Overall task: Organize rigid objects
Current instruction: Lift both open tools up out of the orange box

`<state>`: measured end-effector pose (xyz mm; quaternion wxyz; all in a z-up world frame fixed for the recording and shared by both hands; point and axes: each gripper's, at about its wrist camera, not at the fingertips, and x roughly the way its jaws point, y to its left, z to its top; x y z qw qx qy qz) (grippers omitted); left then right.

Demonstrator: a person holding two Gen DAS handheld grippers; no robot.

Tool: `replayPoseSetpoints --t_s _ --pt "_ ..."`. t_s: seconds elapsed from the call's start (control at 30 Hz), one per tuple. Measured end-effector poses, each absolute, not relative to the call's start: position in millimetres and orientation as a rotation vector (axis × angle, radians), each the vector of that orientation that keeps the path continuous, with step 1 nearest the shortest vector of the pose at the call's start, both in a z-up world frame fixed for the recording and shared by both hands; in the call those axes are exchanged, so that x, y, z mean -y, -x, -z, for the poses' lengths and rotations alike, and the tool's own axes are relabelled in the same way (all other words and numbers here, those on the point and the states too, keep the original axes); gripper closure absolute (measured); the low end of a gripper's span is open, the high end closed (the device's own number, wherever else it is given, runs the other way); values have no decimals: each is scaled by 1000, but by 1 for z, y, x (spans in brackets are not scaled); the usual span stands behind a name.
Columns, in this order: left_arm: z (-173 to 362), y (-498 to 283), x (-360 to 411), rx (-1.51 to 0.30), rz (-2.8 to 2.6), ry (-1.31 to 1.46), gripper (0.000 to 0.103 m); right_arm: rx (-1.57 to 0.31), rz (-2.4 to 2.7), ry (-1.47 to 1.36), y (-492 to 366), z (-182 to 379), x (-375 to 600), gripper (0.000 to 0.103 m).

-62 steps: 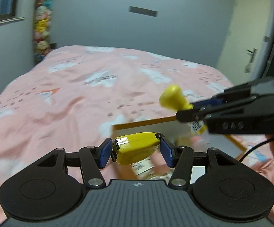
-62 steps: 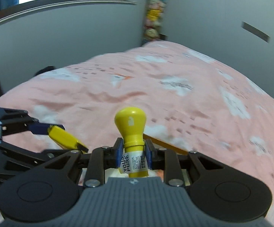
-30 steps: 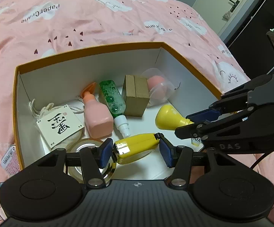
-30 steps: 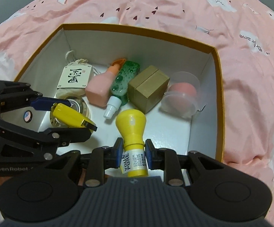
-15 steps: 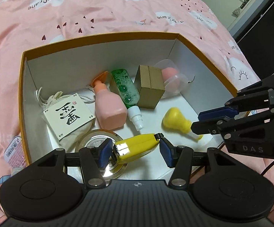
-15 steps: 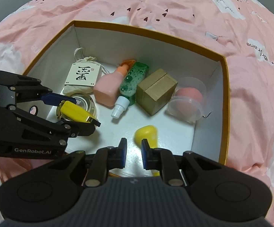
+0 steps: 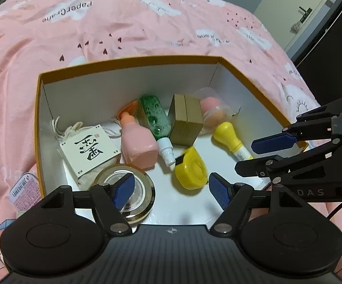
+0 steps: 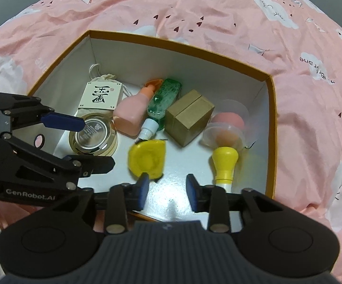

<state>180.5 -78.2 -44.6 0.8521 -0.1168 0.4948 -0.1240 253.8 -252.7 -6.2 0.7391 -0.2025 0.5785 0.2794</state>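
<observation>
An open box with an orange rim (image 7: 128,61) (image 8: 171,43) sits on the pink bed. On its white floor lies a yellow tape measure (image 7: 191,171) (image 8: 147,161), slightly blurred, just beyond my left gripper (image 7: 171,190). The left jaws are opening wide with nothing pressed between the pads. A yellow bulb-topped bottle (image 7: 227,137) (image 8: 225,163) lies on its side by the right wall. My right gripper (image 8: 167,188) hovers over the box's near edge, its jaws opening and empty. Each gripper shows in the other's view, the left fingers (image 8: 62,120) and the right fingers (image 7: 274,142).
Further back in the box lie a pink bottle (image 7: 137,142), a green bottle (image 7: 155,118), a brown carton (image 7: 186,120), a clear cup with a pink sponge (image 8: 227,127), a card on a drawstring pouch (image 7: 89,149) and a round glass-topped tin (image 8: 93,135). A pink duvet (image 7: 123,23) surrounds the box.
My left gripper has opened and let go of the yellow tape measure, which now lies on the box floor. The right jaws have widened; the yellow bottle has rolled toward the clear cup.
</observation>
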Motion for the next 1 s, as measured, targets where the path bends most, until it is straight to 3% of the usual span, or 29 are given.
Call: replayPoseSetpoints --t_s 0.2,0.37,0.6,1.0 --pt "32 -175 73 -981 243 277 20 -1253 -592 452 -252 2 253 49" --pt "21 -169 73 -921 223 261 20 -1221 -576 443 -250 -6 254 42" --pt "3 -155 72 -831 194 218 22 -1150 -534 446 -244 -16 252 24" --pt "-30 -126 69 -596 140 188 22 -998 -494 379 -233 -44 253 12"
